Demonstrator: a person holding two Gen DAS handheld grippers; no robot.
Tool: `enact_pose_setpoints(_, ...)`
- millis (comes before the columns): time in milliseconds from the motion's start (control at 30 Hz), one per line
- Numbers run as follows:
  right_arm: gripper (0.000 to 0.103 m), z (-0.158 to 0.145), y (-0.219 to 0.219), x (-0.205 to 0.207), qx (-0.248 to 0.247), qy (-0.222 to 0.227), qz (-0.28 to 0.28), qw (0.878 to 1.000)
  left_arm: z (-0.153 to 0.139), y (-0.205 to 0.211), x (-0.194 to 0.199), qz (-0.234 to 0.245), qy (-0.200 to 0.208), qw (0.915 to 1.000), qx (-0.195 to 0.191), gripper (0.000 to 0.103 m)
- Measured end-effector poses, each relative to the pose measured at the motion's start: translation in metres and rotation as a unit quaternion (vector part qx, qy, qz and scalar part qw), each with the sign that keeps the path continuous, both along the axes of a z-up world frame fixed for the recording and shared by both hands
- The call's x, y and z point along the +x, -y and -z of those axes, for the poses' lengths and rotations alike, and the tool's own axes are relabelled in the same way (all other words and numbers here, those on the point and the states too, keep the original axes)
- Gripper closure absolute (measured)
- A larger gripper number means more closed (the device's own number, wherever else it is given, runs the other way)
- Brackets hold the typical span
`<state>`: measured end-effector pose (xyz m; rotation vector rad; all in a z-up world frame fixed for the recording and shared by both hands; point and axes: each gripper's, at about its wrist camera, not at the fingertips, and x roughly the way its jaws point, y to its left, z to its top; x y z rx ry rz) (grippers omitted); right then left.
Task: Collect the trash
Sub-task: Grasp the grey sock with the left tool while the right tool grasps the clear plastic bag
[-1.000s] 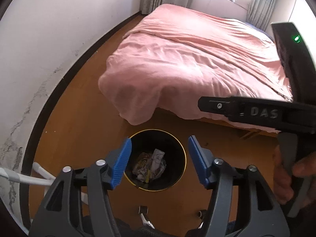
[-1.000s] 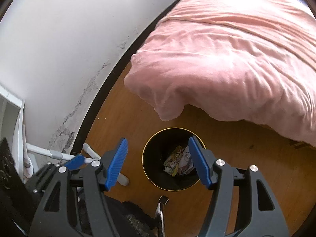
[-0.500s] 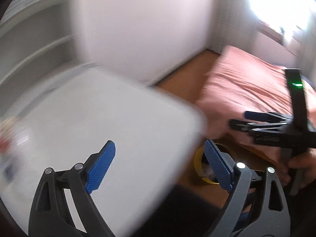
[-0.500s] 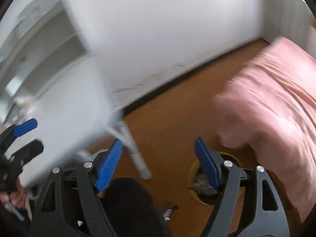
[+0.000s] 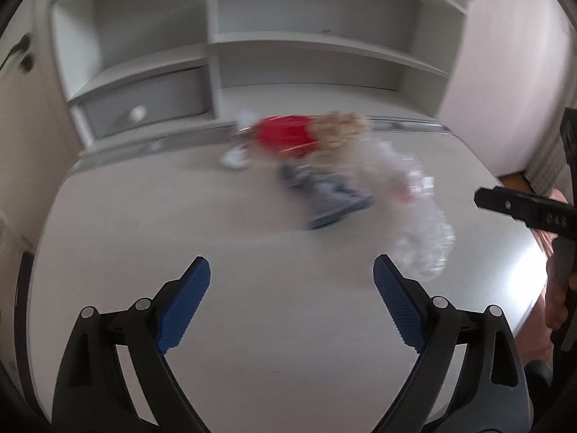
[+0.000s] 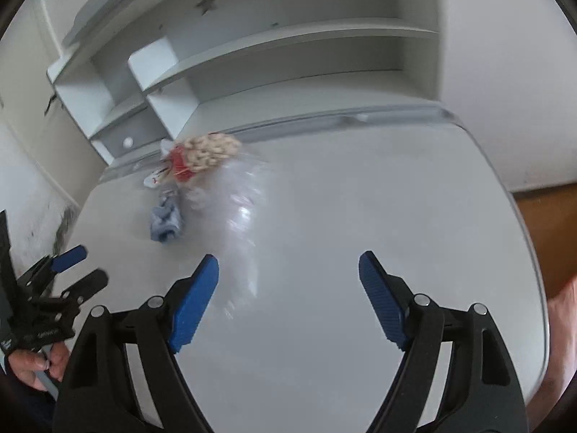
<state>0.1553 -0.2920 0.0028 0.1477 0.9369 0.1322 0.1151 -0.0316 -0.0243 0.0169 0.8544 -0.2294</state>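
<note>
Both tongs hang over the white table (image 6: 360, 216) with nothing between them: the left tongs (image 5: 291, 303) spread wide, the right tongs (image 6: 288, 299) opening. The trash (image 6: 202, 180), wrappers and clear plastic, lies near the table's back edge by the shelves (image 6: 288, 47).

One desk (image 6: 360, 216), two tools (image 5: 292, 288), one trash pile (image 6: 202, 166).

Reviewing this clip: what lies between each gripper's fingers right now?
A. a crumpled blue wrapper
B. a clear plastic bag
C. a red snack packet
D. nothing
D: both the left gripper and right gripper show only bare white tabletop between their fingers.
</note>
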Motion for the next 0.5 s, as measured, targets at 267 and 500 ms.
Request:
enact_pose_setpoints(267,0.025,0.022,-0.034,0.051,-0.017,-0.03,-0.014,0.999,0.006,-0.034,0.005,-0.034,-0.016,0.9993,-0.007,0.014)
enact_pose_setpoints(500,0.042,0.039,-0.046,0.067,-0.015,-0.045,-0.028,0.998,0.006,-0.012,0.027,-0.011,-0.022,0.9996,-0.017,0.014)
